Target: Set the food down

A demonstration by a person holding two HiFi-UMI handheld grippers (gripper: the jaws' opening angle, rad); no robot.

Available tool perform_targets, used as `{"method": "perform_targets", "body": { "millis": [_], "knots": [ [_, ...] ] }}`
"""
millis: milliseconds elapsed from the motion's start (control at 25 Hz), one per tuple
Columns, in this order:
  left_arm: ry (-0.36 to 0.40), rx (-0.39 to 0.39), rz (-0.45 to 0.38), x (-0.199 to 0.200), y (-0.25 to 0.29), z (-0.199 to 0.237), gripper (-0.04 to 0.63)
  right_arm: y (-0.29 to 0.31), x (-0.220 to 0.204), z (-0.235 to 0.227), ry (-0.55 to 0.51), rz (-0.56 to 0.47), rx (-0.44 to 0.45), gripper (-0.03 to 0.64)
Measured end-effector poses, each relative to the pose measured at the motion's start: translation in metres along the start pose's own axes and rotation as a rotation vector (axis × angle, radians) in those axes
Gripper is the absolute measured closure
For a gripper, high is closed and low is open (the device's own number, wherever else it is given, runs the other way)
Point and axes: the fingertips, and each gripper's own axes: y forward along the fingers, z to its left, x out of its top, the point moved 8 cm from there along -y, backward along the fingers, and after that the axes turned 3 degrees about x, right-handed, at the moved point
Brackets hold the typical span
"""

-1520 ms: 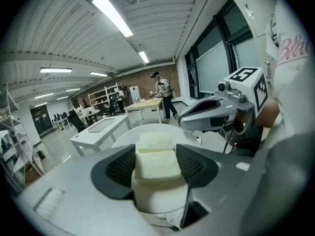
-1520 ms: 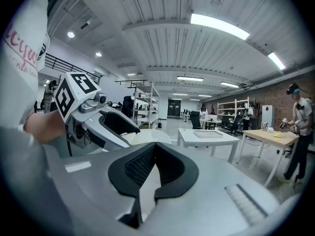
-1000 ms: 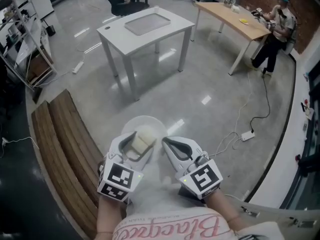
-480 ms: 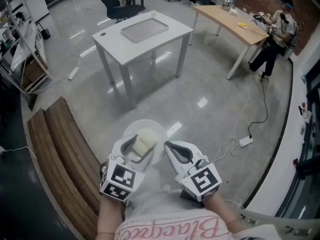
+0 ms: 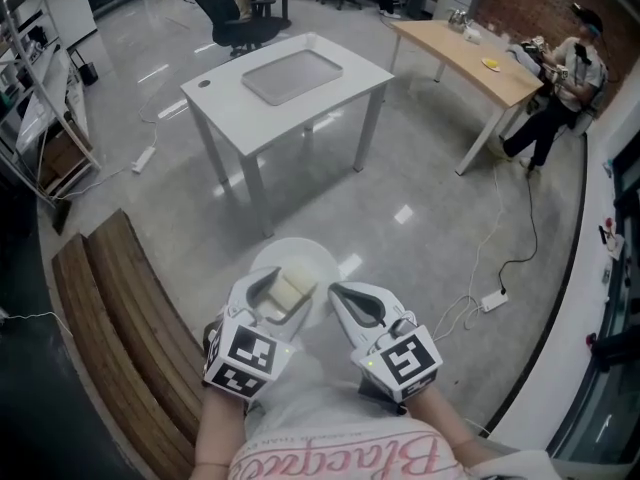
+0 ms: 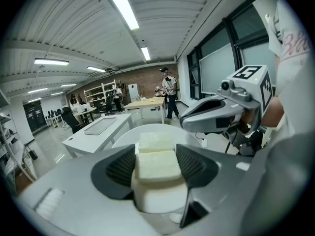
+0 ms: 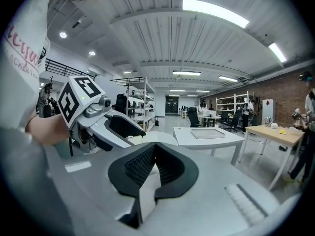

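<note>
A pale cream food block (image 5: 291,287) (image 6: 157,165) sits between the jaws of my left gripper (image 5: 288,283) (image 6: 156,161), which is shut on it. The block hangs over a round white plate (image 5: 290,252) (image 6: 189,137). A second pale block (image 6: 155,142) lies just beyond the first on the plate. My right gripper (image 5: 334,291) (image 7: 151,154) is shut on the plate's right rim (image 7: 162,137). Both grippers are held close together in front of the person's body, above the grey floor.
A white table (image 5: 225,86) with a grey tray (image 5: 293,74) stands ahead across the floor. A wooden bench (image 5: 125,308) runs along the left. A wooden desk (image 5: 460,40) and a person (image 5: 565,73) are at the back right. A cable and power strip (image 5: 494,299) lie on the floor to the right.
The head view has shifted a little, so the white table sits slightly differently in the picture. Both grippers, the plate and the food block keep the same pose.
</note>
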Motion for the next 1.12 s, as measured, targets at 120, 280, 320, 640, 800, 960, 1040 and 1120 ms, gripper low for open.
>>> {"method": "perform_targets", "body": {
  "millis": [120, 280, 320, 640, 800, 960, 1040, 1120],
  "knots": [
    [0.013, -0.024, -0.005, 0.005, 0.012, 0.018, 0.336, 0.017, 0.004, -0.013, 0.02, -0.012, -0.021, 0.615],
    [0.036, -0.042, -0.017, 0.011, 0.026, 0.046, 0.336, 0.04, 0.013, -0.028, 0.019, -0.025, -0.06, 0.615],
    [0.042, -0.045, -0.021, 0.013, 0.029, 0.052, 0.336, 0.045, 0.015, -0.031, 0.021, -0.031, -0.071, 0.615],
    [0.066, -0.07, -0.026, 0.019, 0.047, 0.089, 0.336, 0.072, 0.023, -0.047, 0.038, -0.029, -0.119, 0.615],
    [0.067, -0.079, -0.023, 0.02, 0.054, 0.1, 0.336, 0.082, 0.026, -0.05, 0.032, -0.02, -0.127, 0.615],
    [0.06, -0.087, -0.016, 0.021, 0.064, 0.104, 0.336, 0.084, 0.02, -0.056, 0.044, 0.001, -0.132, 0.615],
    [0.059, -0.087, -0.014, 0.024, 0.071, 0.107, 0.336, 0.087, 0.019, -0.063, 0.054, 0.011, -0.139, 0.615],
    [0.059, -0.087, -0.013, 0.027, 0.077, 0.111, 0.336, 0.091, 0.02, -0.069, 0.053, 0.014, -0.135, 0.615]
  ]
}}
